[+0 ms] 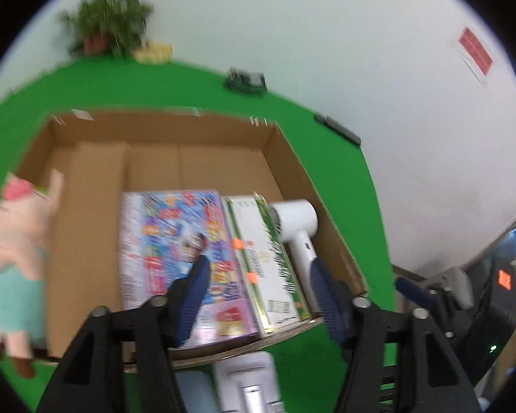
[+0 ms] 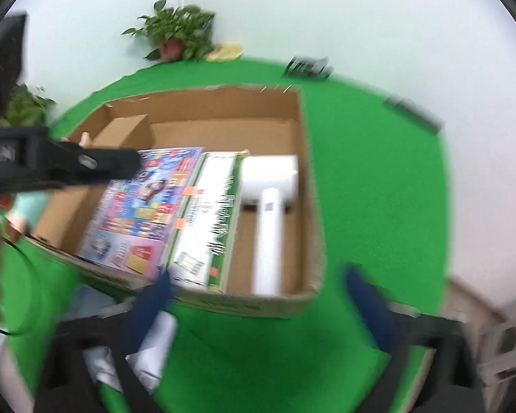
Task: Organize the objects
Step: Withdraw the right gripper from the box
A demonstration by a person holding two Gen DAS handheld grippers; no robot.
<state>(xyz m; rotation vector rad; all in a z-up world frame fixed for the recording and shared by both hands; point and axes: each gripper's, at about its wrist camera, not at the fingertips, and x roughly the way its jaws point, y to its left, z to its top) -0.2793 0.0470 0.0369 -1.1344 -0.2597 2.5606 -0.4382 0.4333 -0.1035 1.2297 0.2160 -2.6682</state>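
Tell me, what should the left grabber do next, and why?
Probably swing left toward the pink plush pig. The left gripper hovers open and empty over the cardboard box, where the colorful book, the green-and-white box and the white hair dryer already lie. The pig appears to be outside the box, by its left wall.

Table cover (image 1: 326, 144) is bright solid green, and the cardboard box (image 2: 306, 158) is plain brown. Inside it, the puzzle box (image 1: 175, 241) is a busy mix of blue, purple, red and yellow on a lilac-pink border. The carton (image 1: 268, 261) next to it is white with green edges and two orange stickers. Hair dryer (image 2: 268, 206) is all white. Plush pig (image 1: 17, 241) is pale pink in a teal outfit. Both sets of gripper fingers (image 1: 196, 289) are dark blue on black frames. Potted plant (image 2: 179, 31) is leafy green, wall (image 1: 326, 34) whitish.
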